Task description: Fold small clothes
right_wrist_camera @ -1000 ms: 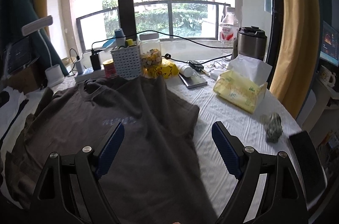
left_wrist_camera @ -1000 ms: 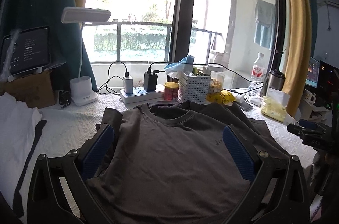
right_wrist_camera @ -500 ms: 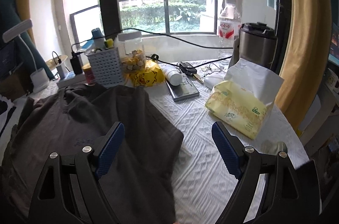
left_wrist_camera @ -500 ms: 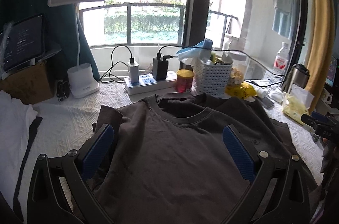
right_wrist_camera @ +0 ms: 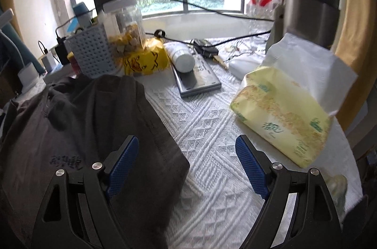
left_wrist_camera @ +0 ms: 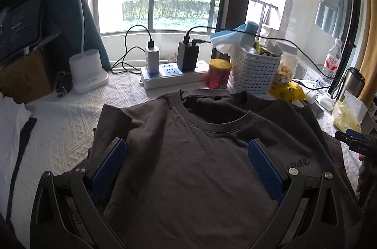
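Fingers [left_wrist_camera: 110, 166] spread, straddling dark t-shirt [left_wrist_camera: 200, 166].

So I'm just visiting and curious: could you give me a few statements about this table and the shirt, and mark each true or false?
1. The dark grey T-shirt lies spread on the table. True.
2. The left gripper is clamped on the shirt. False: its jaws stand wide open over it.
3. A yellow tissue pack lies right of the shirt. True.
4. The right gripper holds the tissue pack. False: it is open and holds nothing.
5. A white basket stands behind the shirt's collar. True.
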`<state>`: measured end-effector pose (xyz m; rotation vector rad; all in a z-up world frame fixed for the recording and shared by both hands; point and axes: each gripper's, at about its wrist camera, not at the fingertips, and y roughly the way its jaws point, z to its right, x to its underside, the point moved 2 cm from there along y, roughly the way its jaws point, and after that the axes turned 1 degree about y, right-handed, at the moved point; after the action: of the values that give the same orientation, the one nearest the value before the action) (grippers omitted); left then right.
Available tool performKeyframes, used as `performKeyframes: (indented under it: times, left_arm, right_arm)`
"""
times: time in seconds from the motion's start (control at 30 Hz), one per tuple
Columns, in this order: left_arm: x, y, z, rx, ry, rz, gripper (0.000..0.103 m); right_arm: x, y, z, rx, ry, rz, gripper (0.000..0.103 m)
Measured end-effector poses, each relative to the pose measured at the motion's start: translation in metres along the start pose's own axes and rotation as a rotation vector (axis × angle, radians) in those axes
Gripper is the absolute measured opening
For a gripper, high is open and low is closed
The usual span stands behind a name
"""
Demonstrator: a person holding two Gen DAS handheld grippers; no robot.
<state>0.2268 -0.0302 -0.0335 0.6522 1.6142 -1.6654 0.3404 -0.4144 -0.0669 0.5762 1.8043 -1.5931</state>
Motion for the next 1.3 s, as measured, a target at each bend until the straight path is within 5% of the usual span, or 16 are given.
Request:
performKeyframes:
  times: [0.37,0.47,0.53,0.6,1.0,1.3]
  left_arm:
    - [0.003,0.009,0.000,-0.001,-0.009,-0.025,0.102]
    - [0.002,0.006,0.002,0.003,-0.003,-0.019,0.102]
    - [0.001,0.002,0.003,0.005,0.000,-0.012,0.102]
    - [0.001,-0.001,0.003,0.005,-0.001,-0.006,0.102]
    - [0.003,-0.022,0.003,0.030,-0.015,0.019,0.102]
    - [0.008,-0.037,0.000,0.073,-0.024,0.033,0.102]
  right_arm:
    - [0.004,0.021,0.001,-0.064,0.021,-0.086,0.081]
    - [0.004,0.021,-0.004,-0.076,-0.010,-0.085,0.052]
    - [0.004,0.021,-0.007,-0.074,-0.031,-0.090,0.018]
    - [0.005,0.022,-0.010,-0.093,-0.050,-0.096,0.007]
    - [0.002,-0.032,0.015,-0.048,0.000,0.021,0.004]
    - [0.001,-0.068,-0.024,-0.125,-0.055,0.106,0.004]
